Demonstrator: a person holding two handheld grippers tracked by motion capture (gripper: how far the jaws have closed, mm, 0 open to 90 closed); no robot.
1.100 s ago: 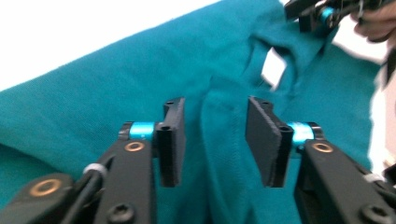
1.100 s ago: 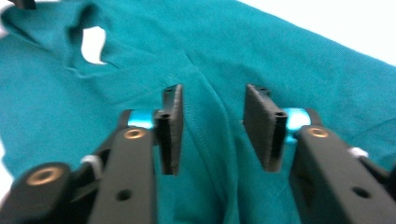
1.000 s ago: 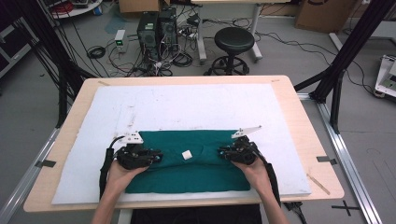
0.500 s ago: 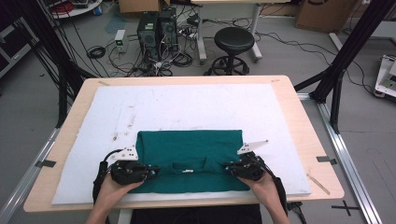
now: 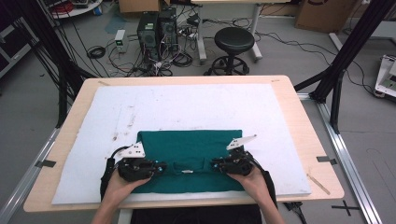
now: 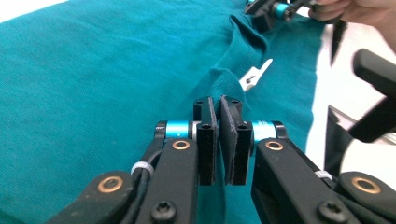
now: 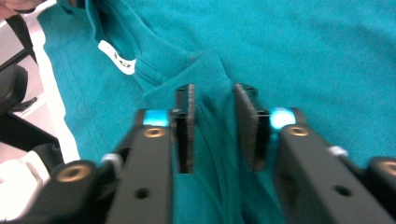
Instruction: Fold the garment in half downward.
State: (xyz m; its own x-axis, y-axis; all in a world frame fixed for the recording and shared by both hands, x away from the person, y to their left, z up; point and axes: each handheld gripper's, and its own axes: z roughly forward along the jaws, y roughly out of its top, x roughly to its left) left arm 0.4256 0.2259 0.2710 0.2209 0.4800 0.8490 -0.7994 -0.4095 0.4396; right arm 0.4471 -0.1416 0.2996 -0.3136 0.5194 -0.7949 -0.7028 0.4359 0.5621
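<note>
Item: green shirt (image 5: 189, 151), folded, lying flat on the white mat (image 5: 196, 107) toward the mat's near edge, collar side nearest the person.

Left hand (image 5: 122, 183): comes in from the near edge, forearm angled inward, palm wrapped over the left gripper (image 5: 161, 168), which lies low on the shirt's near left part and points toward the collar (image 5: 187, 167).

Right hand (image 5: 247, 179): mirrors the left, wrapped over the right gripper (image 5: 214, 164) on the shirt's near right part, pointing back at the collar from the other side.

Left gripper view: left gripper (image 6: 218, 106) jaws nearly together, a raised ridge of shirt (image 6: 102, 70) cloth pinched between the pads. Beyond it, the white label (image 6: 254, 74) at the collar, and the right gripper (image 6: 261, 9) with its hand farther off.

Right gripper view: right gripper (image 7: 214, 95) jaws apart by a clear gap, a fold of shirt (image 7: 303, 51) cloth lying between them; neither pad presses on it. White label (image 7: 117, 58) sits just beside, inside the collar (image 7: 105, 28).

High view: grey plates on top of both grippers, and the wooden table (image 5: 306, 130) edge around the mat; the jaw gaps are too small to read there.
</note>
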